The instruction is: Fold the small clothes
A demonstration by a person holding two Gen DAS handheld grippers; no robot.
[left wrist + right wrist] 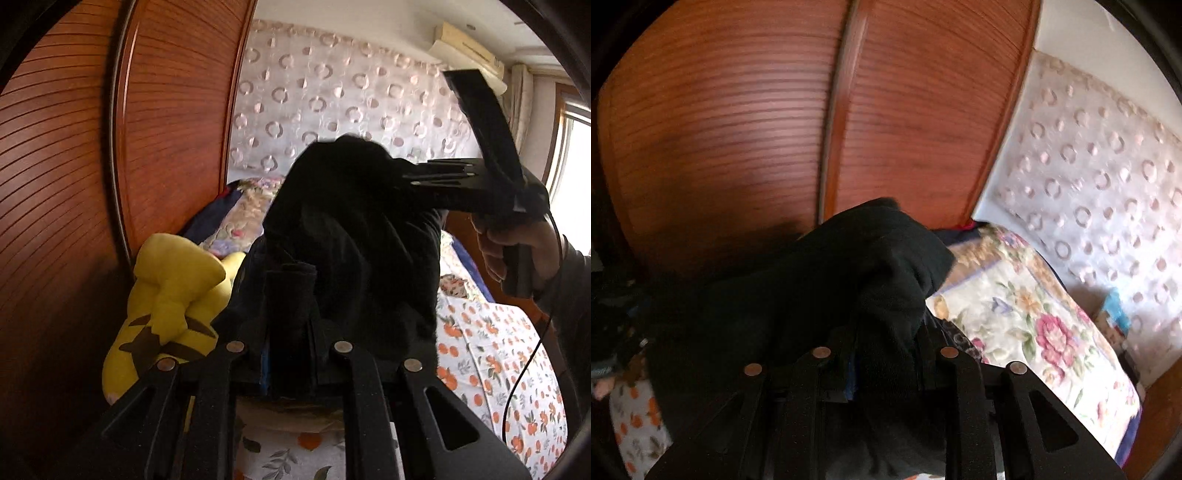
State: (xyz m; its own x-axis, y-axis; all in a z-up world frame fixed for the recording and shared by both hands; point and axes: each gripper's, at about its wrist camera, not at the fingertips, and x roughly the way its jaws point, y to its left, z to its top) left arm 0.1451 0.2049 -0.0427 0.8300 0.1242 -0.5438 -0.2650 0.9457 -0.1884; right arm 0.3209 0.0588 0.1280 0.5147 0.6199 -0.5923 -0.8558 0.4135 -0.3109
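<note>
- No legible text, label, brand, number or sign appears in either wrist view.
- A small blue-and-white box (1115,314) by the patterned headboard bears printing, but it is too blurred to read.

Bed (491,354) w/ orange-print sheet; yellow plush (173,310) + floral quilt (1027,317) on it.

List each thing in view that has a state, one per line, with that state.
black garment: lifted off the bed, bunched, unfolded, held between both grippers
left gripper: shut on the garment
right gripper: closed on the garment
yellow plush toy: lying on the bed
wooden wardrobe doors: closed
</note>
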